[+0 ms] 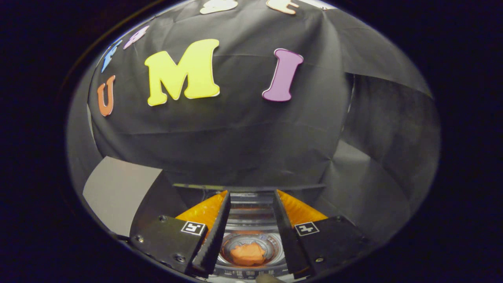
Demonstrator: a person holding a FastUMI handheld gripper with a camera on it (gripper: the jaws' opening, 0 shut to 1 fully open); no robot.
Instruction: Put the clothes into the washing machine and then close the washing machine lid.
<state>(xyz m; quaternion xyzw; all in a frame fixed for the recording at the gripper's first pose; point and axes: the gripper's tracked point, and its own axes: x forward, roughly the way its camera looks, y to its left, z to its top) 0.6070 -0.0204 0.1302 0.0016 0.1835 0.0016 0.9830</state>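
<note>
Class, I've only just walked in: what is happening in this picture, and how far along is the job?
A hand-held gripper hovers over a small washing machine in a black-cloth booth. Its fingers are spread apart and hold nothing. Down between them, an orange piece of clothing already lies inside the drum. The lid looks open, since the drum can be seen from above, so closing it seems to be the step left.

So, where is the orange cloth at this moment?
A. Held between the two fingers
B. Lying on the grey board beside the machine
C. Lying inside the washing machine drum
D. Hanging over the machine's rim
C: the orange cloth lies at the bottom of the washing machine drum, seen through the gap of the gripper, whose fingers are open and hold nothing.
</note>
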